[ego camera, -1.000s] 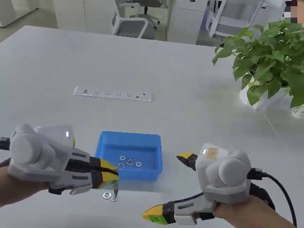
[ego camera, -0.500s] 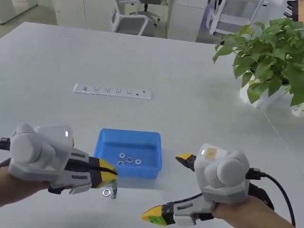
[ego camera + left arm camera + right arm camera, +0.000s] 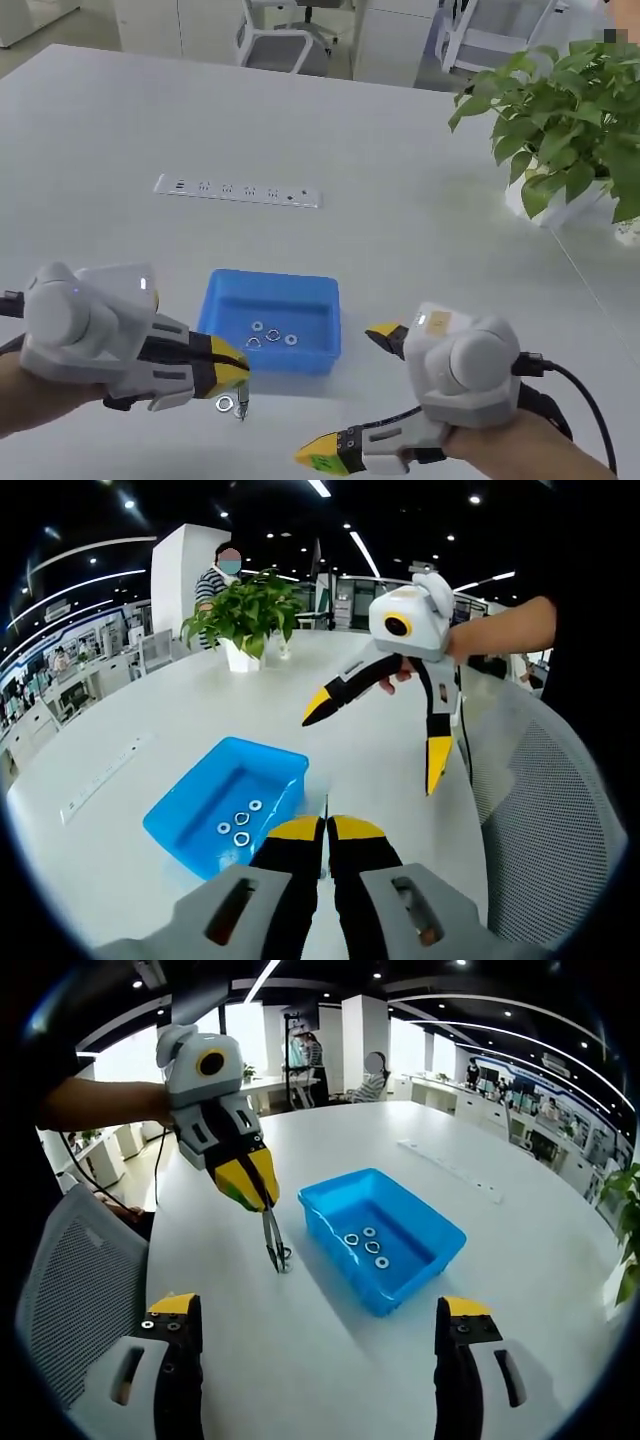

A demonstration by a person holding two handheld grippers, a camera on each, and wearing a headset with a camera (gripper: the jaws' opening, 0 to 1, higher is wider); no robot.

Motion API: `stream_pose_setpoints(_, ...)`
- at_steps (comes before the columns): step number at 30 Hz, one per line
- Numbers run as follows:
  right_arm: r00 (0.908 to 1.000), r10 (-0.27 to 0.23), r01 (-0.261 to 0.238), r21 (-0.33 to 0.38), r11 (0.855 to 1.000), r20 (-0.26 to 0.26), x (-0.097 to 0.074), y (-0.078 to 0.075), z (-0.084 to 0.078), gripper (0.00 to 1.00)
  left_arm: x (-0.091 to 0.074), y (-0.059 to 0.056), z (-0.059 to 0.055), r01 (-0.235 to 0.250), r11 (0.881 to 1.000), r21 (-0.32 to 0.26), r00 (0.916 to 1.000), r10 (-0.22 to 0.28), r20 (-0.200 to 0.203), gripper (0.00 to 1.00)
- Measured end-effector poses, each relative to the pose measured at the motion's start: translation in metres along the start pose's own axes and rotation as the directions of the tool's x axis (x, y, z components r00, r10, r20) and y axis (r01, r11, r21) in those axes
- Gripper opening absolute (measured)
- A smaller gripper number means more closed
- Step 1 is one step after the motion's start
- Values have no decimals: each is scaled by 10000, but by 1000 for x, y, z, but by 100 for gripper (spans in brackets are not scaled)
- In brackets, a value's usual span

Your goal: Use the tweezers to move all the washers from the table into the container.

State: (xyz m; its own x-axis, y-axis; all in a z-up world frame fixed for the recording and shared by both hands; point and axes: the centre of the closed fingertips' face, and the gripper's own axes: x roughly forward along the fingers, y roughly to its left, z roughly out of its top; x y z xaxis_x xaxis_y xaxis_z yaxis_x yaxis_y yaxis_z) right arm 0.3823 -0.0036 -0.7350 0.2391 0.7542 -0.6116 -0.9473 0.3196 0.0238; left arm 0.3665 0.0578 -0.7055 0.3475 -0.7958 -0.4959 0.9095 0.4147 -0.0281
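About four washers [image 3: 272, 335] already lie inside the blue container [image 3: 300, 362]. One loose washer [image 3: 225, 404] is left on the desk [image 3: 400, 230], just in front of the container's near wall. The left tongs [image 3: 235, 365] pinch narrow on the tweezers [image 3: 241, 403], tips down beside it. The right tongs [image 3: 340, 395] gape wide and empty, right of the container. The task looks nearly finished.

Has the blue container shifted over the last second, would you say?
No: the blue container keeps its place relative to the power strip.
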Motion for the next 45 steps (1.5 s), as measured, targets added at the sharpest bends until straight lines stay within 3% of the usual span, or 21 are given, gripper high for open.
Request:
stream_pose_setpoints(10,9975,658,-628,-1016,9928,267,10,9,10,84,0,-1,-1,88,9998,192,9999,-87,-101,6)
stream_pose_setpoints(18,9857,1667,-1678,-2478,9542,-256,26,22,11,61,-3,-2,-3,136,9995,274,9996,-128,-262,6)
stream_pose_setpoints(27,9600,2723,-2790,-3088,9093,-655,47,36,13,40,-1,-5,-2,244,9992,314,9992,-234,-309,6)
stream_pose_setpoints(34,9421,3158,-3348,-3765,8638,-1130,62,44,12,31,1,-3,-4,334,9988,346,9990,-323,-318,6)
stream_pose_setpoints(39,9351,3322,-3536,-3882,8510,-1235,71,45,14,27,2,-2,-4,371,9987,349,9987,-359,-349,6)
stream_pose_setpoints(45,9197,3688,-3912,-3980,8298,-1350,80,47,15,20,2,-2,-5,480,9981,378,9982,-465,-390,6)
